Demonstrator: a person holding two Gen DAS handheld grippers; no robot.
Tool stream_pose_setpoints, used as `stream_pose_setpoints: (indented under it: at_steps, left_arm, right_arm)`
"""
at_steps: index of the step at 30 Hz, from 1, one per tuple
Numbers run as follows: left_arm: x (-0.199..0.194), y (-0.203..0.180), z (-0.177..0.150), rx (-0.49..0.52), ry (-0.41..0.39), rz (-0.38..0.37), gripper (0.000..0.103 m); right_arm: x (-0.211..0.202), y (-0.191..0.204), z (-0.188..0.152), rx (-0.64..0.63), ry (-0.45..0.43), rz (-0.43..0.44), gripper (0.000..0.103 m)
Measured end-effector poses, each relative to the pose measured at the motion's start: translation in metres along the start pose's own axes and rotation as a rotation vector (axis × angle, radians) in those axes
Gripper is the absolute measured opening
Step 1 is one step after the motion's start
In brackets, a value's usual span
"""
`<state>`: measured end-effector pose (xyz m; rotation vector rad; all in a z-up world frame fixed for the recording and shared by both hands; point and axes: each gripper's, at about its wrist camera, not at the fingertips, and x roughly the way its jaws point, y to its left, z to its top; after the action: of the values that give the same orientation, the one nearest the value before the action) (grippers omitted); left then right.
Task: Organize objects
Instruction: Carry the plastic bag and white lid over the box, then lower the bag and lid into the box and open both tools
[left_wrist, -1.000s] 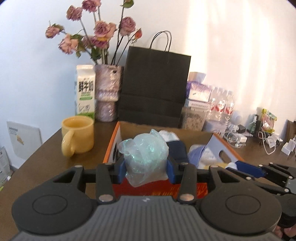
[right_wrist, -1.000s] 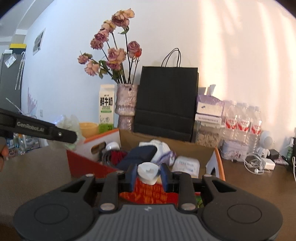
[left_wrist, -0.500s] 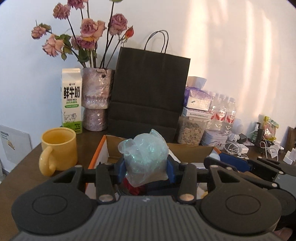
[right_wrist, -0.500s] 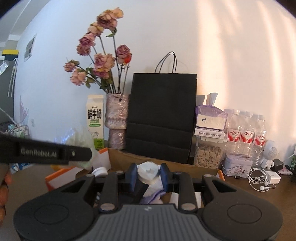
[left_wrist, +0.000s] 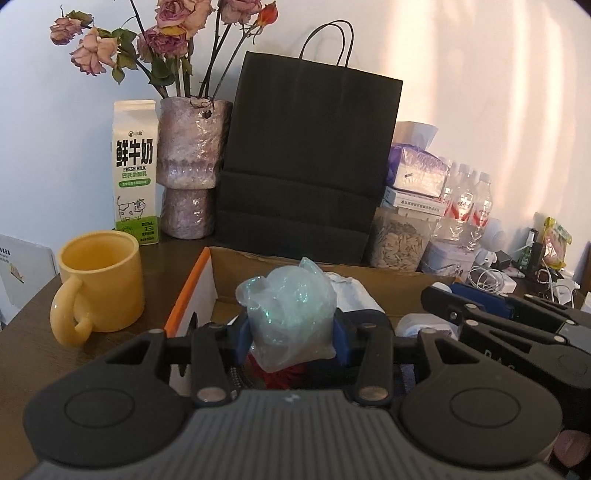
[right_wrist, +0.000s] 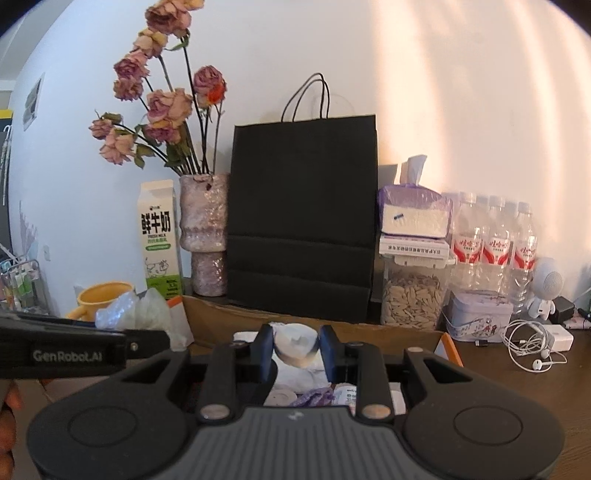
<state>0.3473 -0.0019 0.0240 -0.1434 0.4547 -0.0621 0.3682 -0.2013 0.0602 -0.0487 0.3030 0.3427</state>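
Note:
My left gripper (left_wrist: 291, 334) is shut on a crumpled clear plastic bag (left_wrist: 290, 317) and holds it over the open cardboard box (left_wrist: 258, 266) with orange edges. The box holds cloth and small items. My right gripper (right_wrist: 297, 349) is shut on a small white round lid-like object (right_wrist: 296, 341), also over the box (right_wrist: 221, 317). The left gripper with the bag (right_wrist: 144, 314) shows at the left of the right wrist view; the right gripper (left_wrist: 517, 325) shows at the right of the left wrist view.
A yellow mug (left_wrist: 99, 284) stands left of the box. Behind it stand a milk carton (left_wrist: 135, 173), a vase of dried roses (left_wrist: 188, 170), a black paper bag (left_wrist: 310, 158), a seed jar (left_wrist: 402, 243), water bottles (left_wrist: 465, 206) and cables (right_wrist: 532, 343).
Both grippers have moved forward over the box and lower, still holding their objects. The back wall items look nearer.

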Motion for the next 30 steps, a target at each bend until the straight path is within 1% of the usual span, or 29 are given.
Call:
stream_pose_setpoints:
  at_steps: [1,2,4,5,6,7,8,9,10,11,15,30]
  left_arm:
    - [0.000,0.001,0.000,0.002,-0.001,-0.004,0.050]
    - [-0.001,0.001,0.000,0.004,-0.007,-0.003,0.056]
    - [-0.002,0.002,-0.001,0.010,-0.018,0.007,0.067]
    - [-0.003,0.002,-0.001,0.010,-0.028,0.014,0.078]
    - [-0.004,0.002,-0.001,0.010,-0.037,0.022,0.085]
    - [-0.005,0.002,-0.002,0.011,-0.043,0.030,0.087]
    - [-0.005,0.002,-0.002,0.010,-0.047,0.034,0.094]
    - [-0.005,0.003,-0.002,0.005,-0.051,0.039,0.103]
    - [-0.006,0.004,-0.003,-0.005,-0.064,0.049,0.103]
    - [-0.007,0.005,-0.003,-0.010,-0.071,0.056,0.103]
    - [-0.007,0.008,-0.002,-0.032,-0.075,0.067,0.103]
    - [-0.011,0.011,-0.002,-0.054,-0.089,0.074,0.103]
  right_arm:
    - [0.000,-0.002,-0.001,0.005,0.004,-0.007,0.027]
    - [-0.001,-0.005,-0.002,0.009,0.008,-0.015,0.029]
    - [0.000,-0.010,-0.004,0.017,0.022,-0.032,0.043]
    - [0.000,-0.012,-0.005,0.023,0.028,-0.038,0.061]
    - [0.000,-0.014,-0.006,0.031,0.032,-0.048,0.082]
    - [-0.001,-0.015,-0.007,0.036,0.029,-0.052,0.090]
    - [-0.002,-0.016,-0.007,0.040,0.026,-0.053,0.096]
    - [-0.003,-0.017,-0.008,0.045,0.026,-0.053,0.098]
    - [-0.003,-0.018,-0.008,0.047,0.029,-0.055,0.101]
    - [-0.002,-0.018,-0.008,0.046,0.031,-0.059,0.103]
    - [0.000,-0.017,-0.009,0.041,0.044,-0.062,0.103]
    - [-0.007,-0.012,-0.008,0.032,0.030,-0.051,0.103]
